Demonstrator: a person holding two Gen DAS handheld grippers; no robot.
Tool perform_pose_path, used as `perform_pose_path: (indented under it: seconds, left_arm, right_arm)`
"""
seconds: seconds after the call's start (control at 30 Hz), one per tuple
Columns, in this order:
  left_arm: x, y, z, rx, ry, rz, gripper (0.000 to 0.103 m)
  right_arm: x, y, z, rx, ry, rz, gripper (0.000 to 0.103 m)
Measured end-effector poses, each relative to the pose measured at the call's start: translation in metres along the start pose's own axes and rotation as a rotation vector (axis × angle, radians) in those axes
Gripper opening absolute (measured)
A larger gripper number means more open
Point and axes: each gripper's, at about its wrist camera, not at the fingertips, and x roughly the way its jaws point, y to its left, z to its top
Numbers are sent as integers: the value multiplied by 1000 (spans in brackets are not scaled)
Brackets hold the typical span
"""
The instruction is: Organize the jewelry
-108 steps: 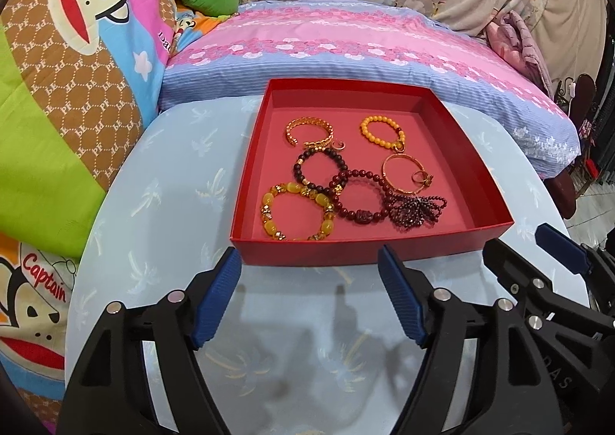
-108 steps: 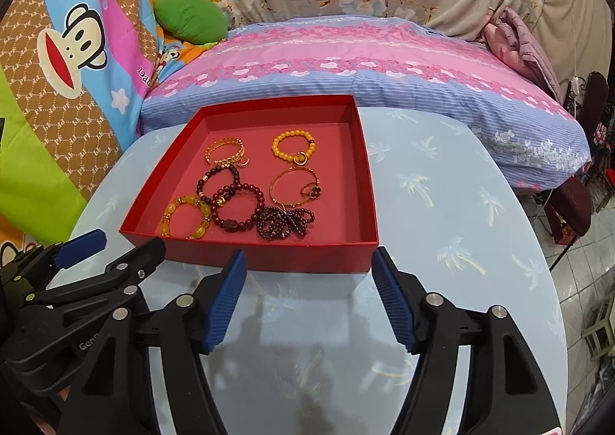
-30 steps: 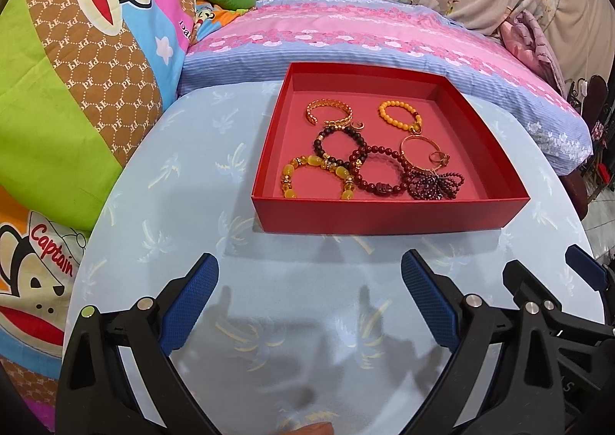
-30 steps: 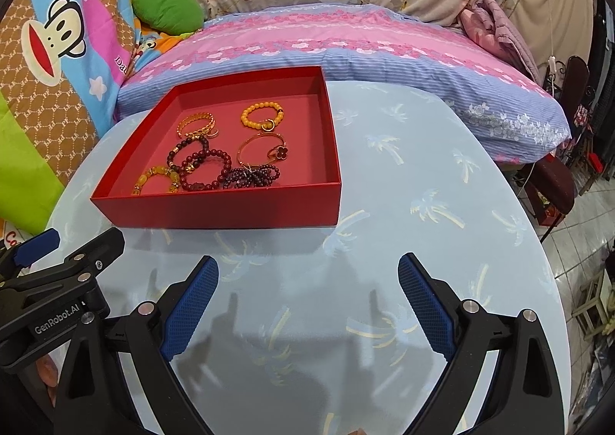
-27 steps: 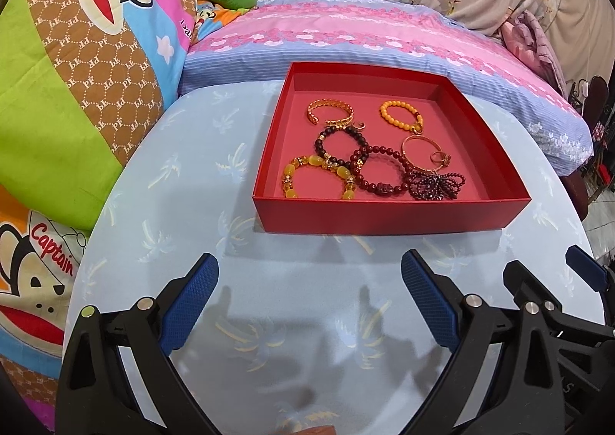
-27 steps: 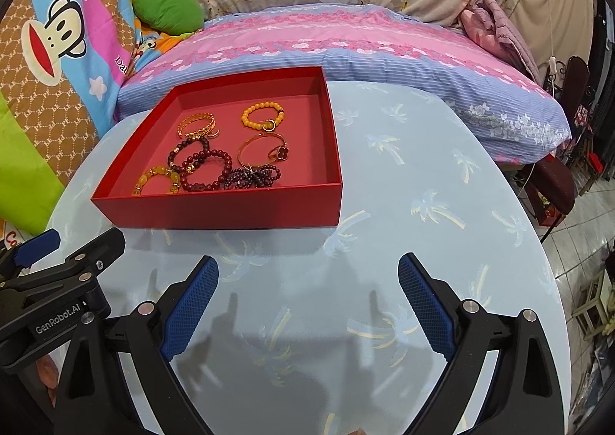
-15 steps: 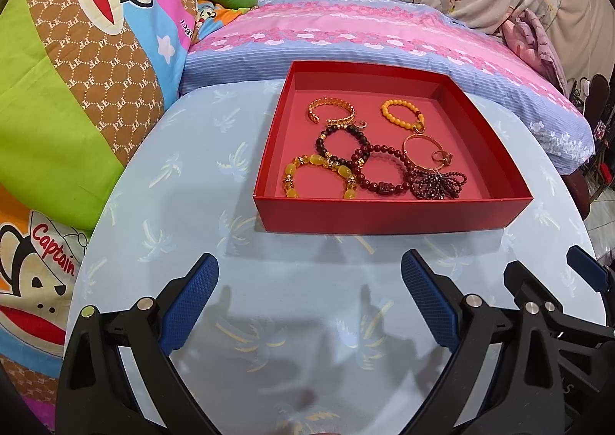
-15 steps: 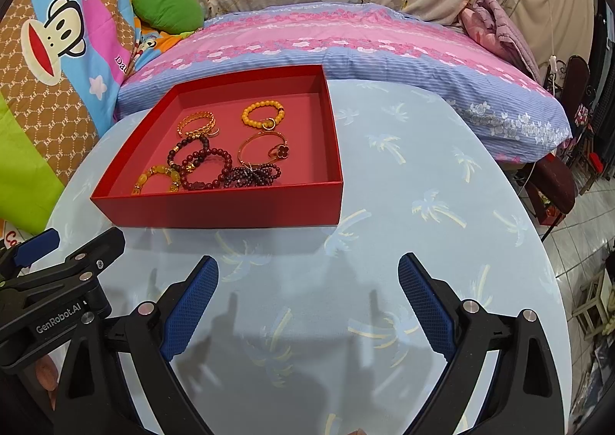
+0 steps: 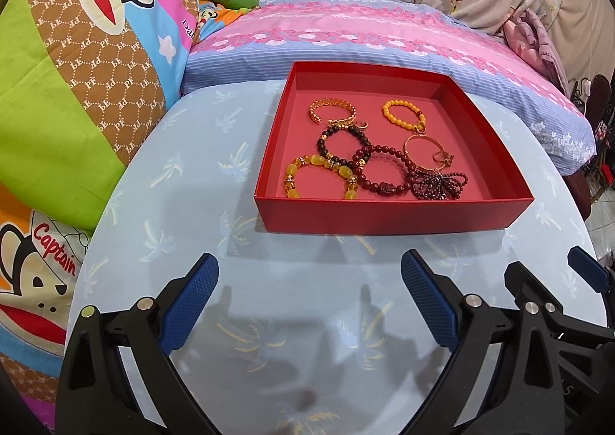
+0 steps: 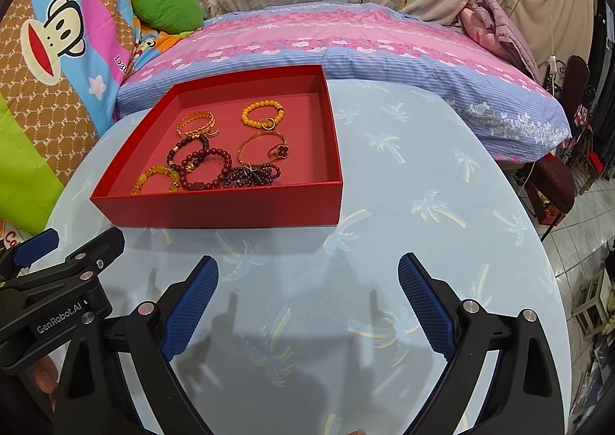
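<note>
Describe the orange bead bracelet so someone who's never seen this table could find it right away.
Find the red tray on the pale blue table. The orange bead bracelet lies at its far right, beside the gold cuff. It alone has small, uniform, opaque orange beads.

Both wrist views face the red tray (image 9: 392, 218) from nearby, side by side

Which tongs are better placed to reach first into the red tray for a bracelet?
Probably the left tongs: in their view the red tray lies almost straight ahead. For the right tongs it sits off to the left. Both are open, empty and short of the tray.
</note>
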Motion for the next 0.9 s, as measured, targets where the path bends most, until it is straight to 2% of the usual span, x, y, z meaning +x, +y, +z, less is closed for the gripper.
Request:
perform_pose_path:
  seconds: [0.9]
  left_arm:
    - [0, -1, 3, 5, -4, 4, 91]
  right_arm:
    - [0, 0, 2, -1, -3, -5, 91]
